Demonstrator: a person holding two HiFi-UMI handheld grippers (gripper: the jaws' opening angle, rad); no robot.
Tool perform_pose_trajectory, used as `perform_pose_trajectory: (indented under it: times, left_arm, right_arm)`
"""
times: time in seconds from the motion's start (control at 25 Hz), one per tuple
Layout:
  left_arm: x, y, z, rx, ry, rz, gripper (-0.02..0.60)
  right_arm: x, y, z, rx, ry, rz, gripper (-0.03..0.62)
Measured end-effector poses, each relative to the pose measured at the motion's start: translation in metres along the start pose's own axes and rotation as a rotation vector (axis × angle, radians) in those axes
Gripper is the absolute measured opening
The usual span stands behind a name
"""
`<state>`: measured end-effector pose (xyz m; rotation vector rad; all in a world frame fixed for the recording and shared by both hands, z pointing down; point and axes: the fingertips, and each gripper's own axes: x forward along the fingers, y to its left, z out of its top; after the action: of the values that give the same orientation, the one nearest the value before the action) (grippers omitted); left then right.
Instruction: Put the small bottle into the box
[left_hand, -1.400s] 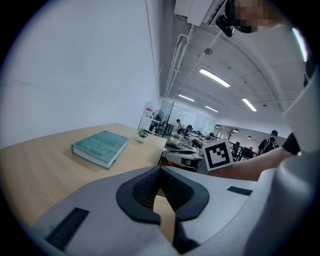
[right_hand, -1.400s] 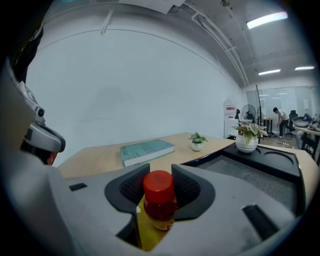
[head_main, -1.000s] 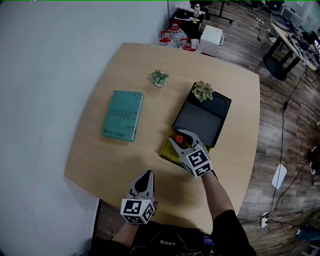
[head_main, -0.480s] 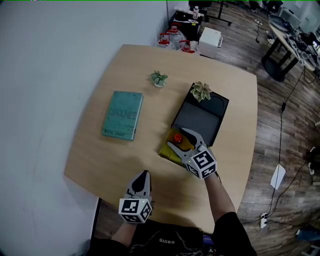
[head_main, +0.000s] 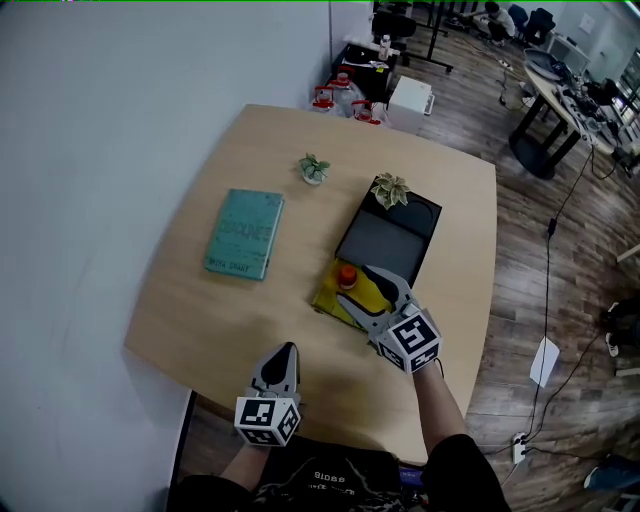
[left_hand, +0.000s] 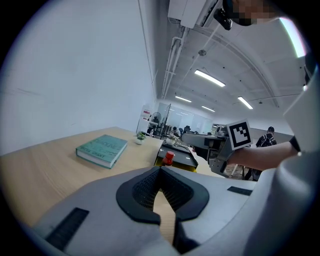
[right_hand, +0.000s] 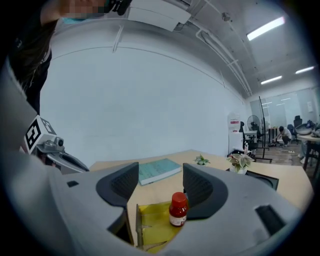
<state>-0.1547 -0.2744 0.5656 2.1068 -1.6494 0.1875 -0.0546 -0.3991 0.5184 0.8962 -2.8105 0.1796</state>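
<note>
R claw (right_hand: 160, 183) just spread wide, small bottle (right_hand: 178, 209) standing free in box (right_hand: 148, 218); L claw (left_hand: 160, 173) closed.

Head view steeply down over table (head_main: 200, 300), gripper views low, level, sharing small bottle (head_main: 346, 275)

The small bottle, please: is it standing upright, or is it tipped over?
Upright: the small bottle stands inside the yellow box, with its red cap on top.

Pale wall (head_main: 100, 150) beside wood floor (head_main: 580, 300) (ceiling strip lights (left_hand: 210, 78)).
</note>
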Motion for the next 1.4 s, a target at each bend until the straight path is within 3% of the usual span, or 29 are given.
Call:
perform_pose_trajectory:
  times: [0.68,0.88,1.2,1.4]
  left_arm:
    - [-0.063,-0.028,-0.001,0.022,-0.085,-0.078,0.003]
    - [-0.077,-0.048,-0.007,0.124,-0.069,-0.162,0.003]
    - [-0.083,-0.061,-0.018,0.126,-0.057,-0.225,0.003]
    - [-0.089,-0.073,-0.024,0.144,-0.034,-0.27,0.003]
  right_arm:
    - [-0.113,0.07,0.033,0.023,-0.106,-0.167,0.288]
    - [-0.138,0.093,0.017,0.056,-0.073,-0.207,0.288]
    - [-0.169,0.113,-0.013,0.143,-0.129,-0.3,0.288]
    - [-0.191,0.123,-0.028,0.148,-0.093,-0.375,0.288]
